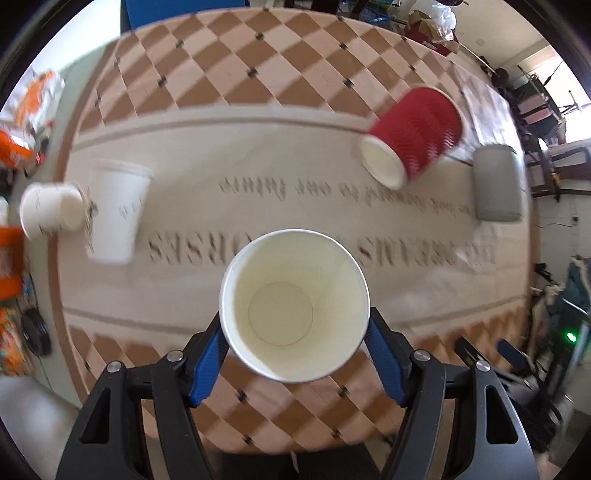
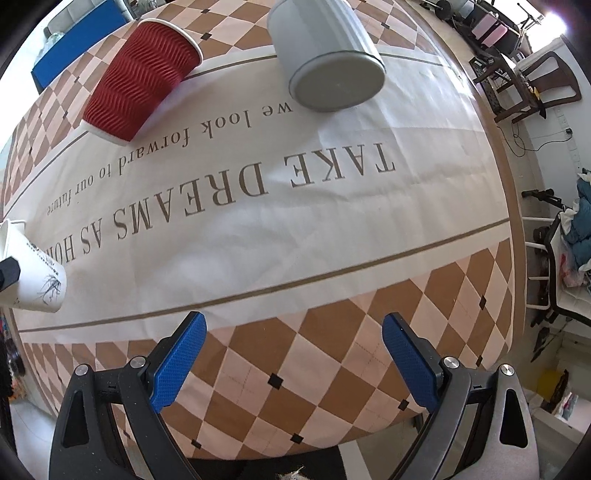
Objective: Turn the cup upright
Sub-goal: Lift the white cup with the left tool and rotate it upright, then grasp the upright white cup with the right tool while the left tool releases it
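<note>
Mid-flip: white paper cup [image 1: 294, 305] clamped between left gripper [image 1: 295, 341] fingers above the table [image 1: 258, 155], mouth toward the camera; right gripper [image 2: 293, 354] spread, empty; next, tilting mouth-up and setting down.

This looks like a lived-in home room that is also used for work and storage. The counter [image 2: 332, 229] is covered with a printed household tablecloth [image 2: 258, 369] with brown and pink diamonds and a decorative slogan, and around it there are dark wooden chairs [image 2: 532, 85], a rack with piled clothes [image 2: 583, 229] and a wall socket with cables [image 2: 569, 131]. In the left wrist view the far corner holds cardboard boxes and plastic bags [image 1: 436, 26], and orange snack packets [image 1: 26, 122] lie at the left edge, so the place seems cluttered and domestic.
</note>
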Motion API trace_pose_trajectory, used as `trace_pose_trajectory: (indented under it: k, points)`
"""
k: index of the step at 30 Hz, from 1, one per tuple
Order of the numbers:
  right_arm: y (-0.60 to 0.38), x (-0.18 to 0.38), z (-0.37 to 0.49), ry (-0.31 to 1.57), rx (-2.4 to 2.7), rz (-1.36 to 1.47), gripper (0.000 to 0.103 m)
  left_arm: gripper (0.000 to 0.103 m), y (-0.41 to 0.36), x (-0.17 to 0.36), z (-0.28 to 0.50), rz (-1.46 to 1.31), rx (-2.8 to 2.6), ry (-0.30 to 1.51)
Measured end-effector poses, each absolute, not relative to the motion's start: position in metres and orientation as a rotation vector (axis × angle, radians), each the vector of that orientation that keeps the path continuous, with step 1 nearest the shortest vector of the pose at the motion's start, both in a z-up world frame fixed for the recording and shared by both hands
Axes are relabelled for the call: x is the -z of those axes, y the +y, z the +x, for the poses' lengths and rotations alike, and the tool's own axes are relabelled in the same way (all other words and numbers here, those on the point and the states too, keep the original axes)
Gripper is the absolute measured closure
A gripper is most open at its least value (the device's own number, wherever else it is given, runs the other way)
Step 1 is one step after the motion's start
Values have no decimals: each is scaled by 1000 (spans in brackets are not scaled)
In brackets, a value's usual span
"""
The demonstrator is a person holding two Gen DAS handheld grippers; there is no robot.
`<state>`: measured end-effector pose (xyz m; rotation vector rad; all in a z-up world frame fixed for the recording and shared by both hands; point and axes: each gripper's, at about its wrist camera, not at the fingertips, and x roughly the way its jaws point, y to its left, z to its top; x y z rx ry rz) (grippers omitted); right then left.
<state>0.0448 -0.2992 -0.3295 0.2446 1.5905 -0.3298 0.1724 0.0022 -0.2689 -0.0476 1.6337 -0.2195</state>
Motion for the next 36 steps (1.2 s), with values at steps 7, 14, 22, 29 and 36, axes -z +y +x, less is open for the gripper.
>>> trace_pose_trajectory:
  k: [7,14,22,29,36]
  points:
    - [-314,329,21,1606,344,254,6,35,-24,289,113,-135,309,1807]
    - [-344,348,4,1641,410,259,6,36,-54,323,112,-116,255,1827]
    - [-361,357,-12,1652,454,278,6,37,-60,341,126,-82,220,1796]
    - [-357,358,-17,1656,462,281,6,36,-58,328,122,-86,239,1772]
    - [-345,338,-15,1628,430,295,6,10,-25,263,107,-137,289,1591]
